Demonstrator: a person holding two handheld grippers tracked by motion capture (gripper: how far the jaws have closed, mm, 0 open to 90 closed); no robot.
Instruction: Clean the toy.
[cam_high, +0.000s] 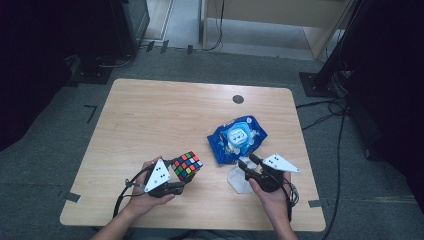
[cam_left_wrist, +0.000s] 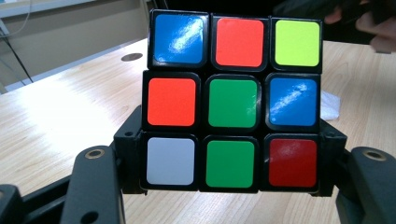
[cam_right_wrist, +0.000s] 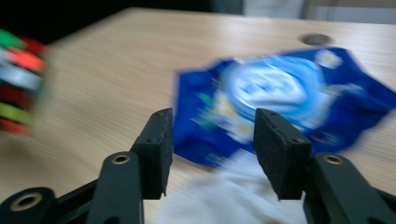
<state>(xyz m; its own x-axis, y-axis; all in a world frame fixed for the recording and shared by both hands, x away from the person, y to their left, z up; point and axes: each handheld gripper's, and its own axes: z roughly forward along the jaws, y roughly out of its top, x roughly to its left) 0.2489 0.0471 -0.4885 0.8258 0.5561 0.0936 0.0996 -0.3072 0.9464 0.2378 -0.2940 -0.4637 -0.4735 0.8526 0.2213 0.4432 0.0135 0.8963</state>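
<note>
My left gripper (cam_high: 183, 175) is shut on a scrambled Rubik's cube (cam_high: 187, 165), held just above the wooden table (cam_high: 165, 115) near its front left. In the left gripper view the cube (cam_left_wrist: 233, 102) sits squarely between the black jaws, its lower row pinched from both sides. My right gripper (cam_high: 248, 161) is open at the front right, with nothing between its fingers (cam_right_wrist: 159, 149). It points at a blue pack of wet wipes (cam_high: 237, 137), blurred in the right gripper view (cam_right_wrist: 280, 93). A white wipe (cam_high: 239, 181) lies on the table under that gripper.
A round cable hole (cam_high: 238, 99) sits near the table's far edge. Black stand bases (cam_high: 320, 82) and cables (cam_high: 340, 130) lie on the grey floor to the right. The cube (cam_right_wrist: 21, 84) shows blurred at the left of the right gripper view.
</note>
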